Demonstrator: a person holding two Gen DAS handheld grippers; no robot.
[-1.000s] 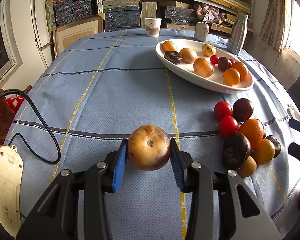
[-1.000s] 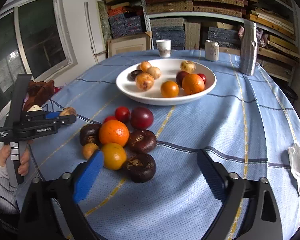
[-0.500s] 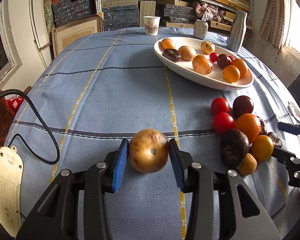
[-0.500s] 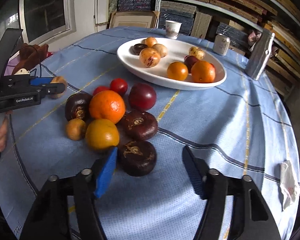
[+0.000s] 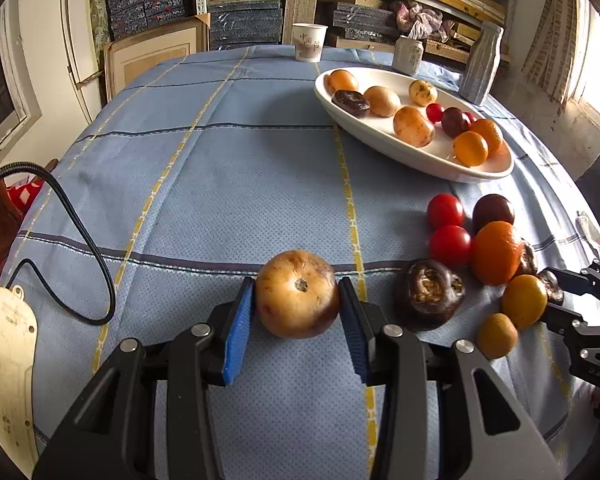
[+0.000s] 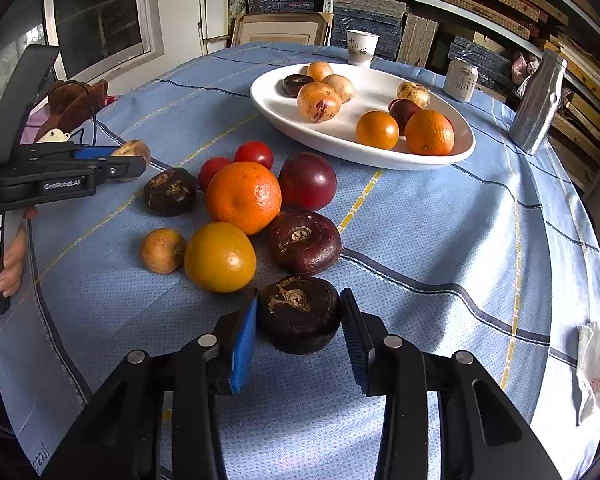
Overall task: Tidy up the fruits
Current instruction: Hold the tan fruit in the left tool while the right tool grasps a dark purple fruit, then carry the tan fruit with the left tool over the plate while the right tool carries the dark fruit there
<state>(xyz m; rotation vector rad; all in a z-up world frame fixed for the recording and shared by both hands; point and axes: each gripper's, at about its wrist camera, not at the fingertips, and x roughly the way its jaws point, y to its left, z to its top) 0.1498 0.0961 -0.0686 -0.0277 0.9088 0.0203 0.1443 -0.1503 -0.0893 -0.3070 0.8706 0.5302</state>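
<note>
My left gripper (image 5: 297,300) is shut on a tan round fruit (image 5: 297,294), held just above the blue cloth. It also shows in the right wrist view (image 6: 128,156) at the left. My right gripper (image 6: 299,316) has closed around a dark brown fruit (image 6: 299,314) at the near edge of the loose pile; its pads touch both sides. The pile holds an orange (image 6: 243,197), a yellow orange (image 6: 220,257), a dark red plum (image 6: 307,181), red tomatoes (image 6: 254,153) and more dark fruits (image 6: 305,241). A white oval plate (image 6: 340,140) with several fruits lies beyond.
A paper cup (image 6: 362,48), a can (image 6: 462,79) and a silver bottle (image 6: 538,106) stand behind the plate. A black cable (image 5: 76,232) and a beige device (image 5: 4,356) lie at the table's left edge. A crumpled tissue (image 6: 594,372) lies at the right.
My right gripper moved down and forward to the pile and closed from wide open onto the dark brown fruit. My left gripper kept the tan fruit and drifted slightly.
</note>
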